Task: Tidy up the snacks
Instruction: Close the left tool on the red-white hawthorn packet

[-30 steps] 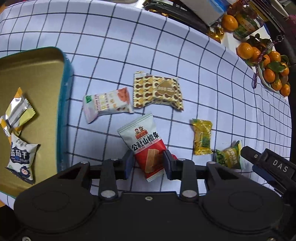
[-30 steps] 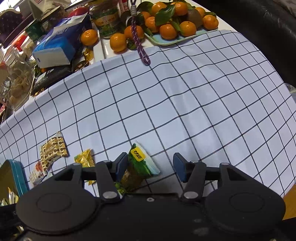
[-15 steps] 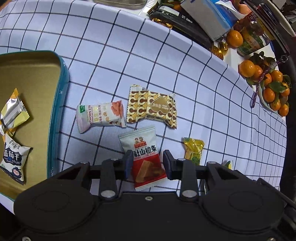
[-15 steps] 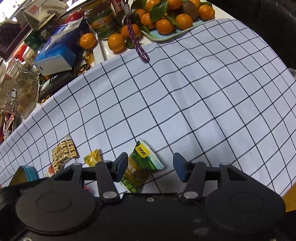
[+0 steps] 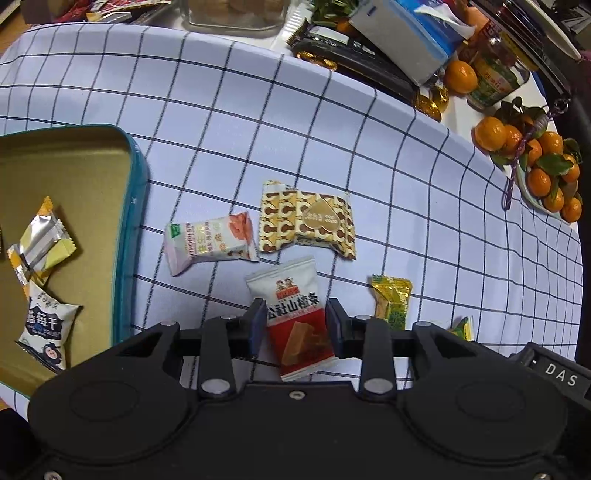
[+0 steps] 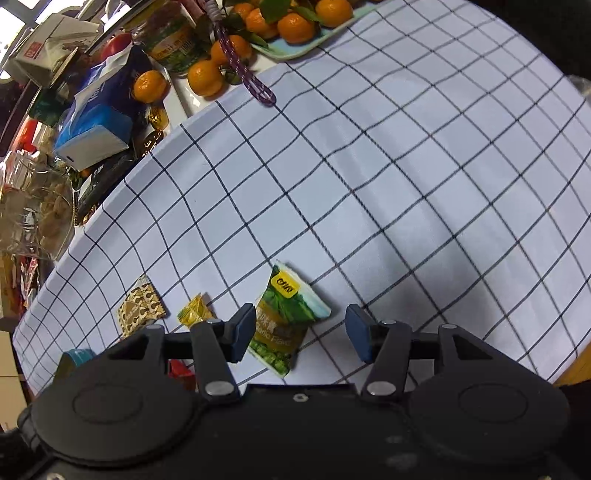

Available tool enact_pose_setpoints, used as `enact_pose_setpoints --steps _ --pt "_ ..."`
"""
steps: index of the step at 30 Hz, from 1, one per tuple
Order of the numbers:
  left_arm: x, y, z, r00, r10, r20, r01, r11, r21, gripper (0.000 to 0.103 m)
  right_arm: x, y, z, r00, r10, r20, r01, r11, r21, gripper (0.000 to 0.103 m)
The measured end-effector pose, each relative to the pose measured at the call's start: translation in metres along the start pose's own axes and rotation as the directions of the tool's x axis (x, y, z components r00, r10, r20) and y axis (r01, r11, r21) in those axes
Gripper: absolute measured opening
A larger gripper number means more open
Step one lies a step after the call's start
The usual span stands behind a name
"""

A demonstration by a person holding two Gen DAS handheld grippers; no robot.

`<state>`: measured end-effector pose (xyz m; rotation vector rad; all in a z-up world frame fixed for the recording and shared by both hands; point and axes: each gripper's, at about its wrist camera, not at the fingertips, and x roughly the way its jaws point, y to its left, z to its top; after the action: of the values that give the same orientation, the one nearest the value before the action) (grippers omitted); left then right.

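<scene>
A white-and-red snack packet (image 5: 291, 306) lies flat on the checked cloth. My left gripper (image 5: 295, 325) is open and points down over it, one finger on each side of the packet. Left of it stands the teal tin (image 5: 129, 221), holding a silver-yellow packet (image 5: 40, 243) and a blue-and-white packet (image 5: 46, 332). My right gripper (image 6: 301, 330) is also open over a green packet (image 6: 286, 317), which lies close to the left finger with a wide gap to the right one. On the cloth also lie a white-pink packet (image 5: 210, 243), a brown-gold patterned packet (image 5: 306, 221) and a yellow candy (image 5: 391, 301).
Beyond the cloth stand a tissue box (image 5: 406, 37), a jar (image 5: 495, 74), a glass container (image 5: 236, 11) and a plate of tangerines (image 5: 546, 177) with a purple cord. The table's edge runs at the lower right (image 6: 569, 373) of the right wrist view.
The left gripper has turned a little, so the red packet now lies straighter between its fingers. The right gripper has rolled, and the green packet sits further in between its fingers. Both stay open.
</scene>
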<state>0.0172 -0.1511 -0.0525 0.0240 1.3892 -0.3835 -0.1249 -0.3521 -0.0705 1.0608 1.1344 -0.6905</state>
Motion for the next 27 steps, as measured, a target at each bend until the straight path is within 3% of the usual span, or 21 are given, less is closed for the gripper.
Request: enact_pose_setpoints --steps 8,14,22,27 --pt "-0.003 0.006 0.001 1.0 -0.015 -0.002 0.015 1.0 -0.019 0.043 0.013 0.0 0.003 1.0 -0.001 -0.026 0.003 0.997 0.081 0.057" --pt "-0.004 0.007 -0.001 1.0 -0.03 -0.009 0.03 1.0 -0.01 0.043 0.022 0.011 0.003 0.999 -0.049 0.006 0.049 0.997 0.064 0.056" --pt "0.0 0.005 -0.003 1.0 -0.023 -0.014 0.023 1.0 -0.01 0.043 0.016 0.032 -0.009 0.982 -0.125 0.14 0.145 0.979 -0.141 0.049" --pt "0.005 0.002 -0.003 1.0 -0.01 -0.021 0.01 1.0 -0.016 0.043 0.006 0.033 -0.009 0.968 -0.136 0.211 0.179 0.963 -0.2 0.042"
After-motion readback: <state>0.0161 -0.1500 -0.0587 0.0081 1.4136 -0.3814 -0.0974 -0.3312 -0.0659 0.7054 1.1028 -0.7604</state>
